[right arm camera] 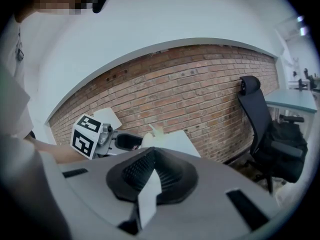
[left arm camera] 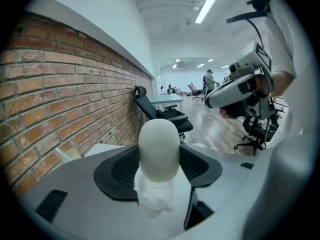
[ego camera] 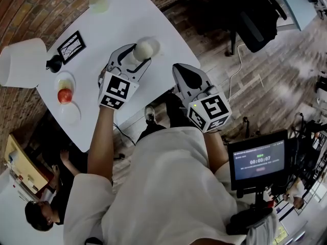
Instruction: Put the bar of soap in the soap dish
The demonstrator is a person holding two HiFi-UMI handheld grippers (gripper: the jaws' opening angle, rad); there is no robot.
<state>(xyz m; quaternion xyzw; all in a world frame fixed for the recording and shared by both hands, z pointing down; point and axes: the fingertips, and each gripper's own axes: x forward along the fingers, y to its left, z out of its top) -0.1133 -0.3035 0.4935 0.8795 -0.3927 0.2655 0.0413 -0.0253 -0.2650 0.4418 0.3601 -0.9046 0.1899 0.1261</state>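
Left gripper (ego camera: 138,56) clamped on bar of soap (ego camera: 145,49), soap upright between jaws, over white table (ego camera: 153,19). Right gripper (ego camera: 182,71) at soap's 4 o'clock, jaws pressed together, nothing held.

— What sort of place is this?

— An open-plan office. A black swivel office chair (right arm camera: 270,134) stands by a pale desk (right arm camera: 295,98), and the left gripper view shows a long room with more desks and chairs under ceiling strip lights (left arm camera: 207,6).

— And the walls and floor?

— A bare brick wall (left arm camera: 60,99) runs down one side, and the floor (ego camera: 276,80) is wood plank. A monitor (ego camera: 257,160) on a stand shows a timer readout.
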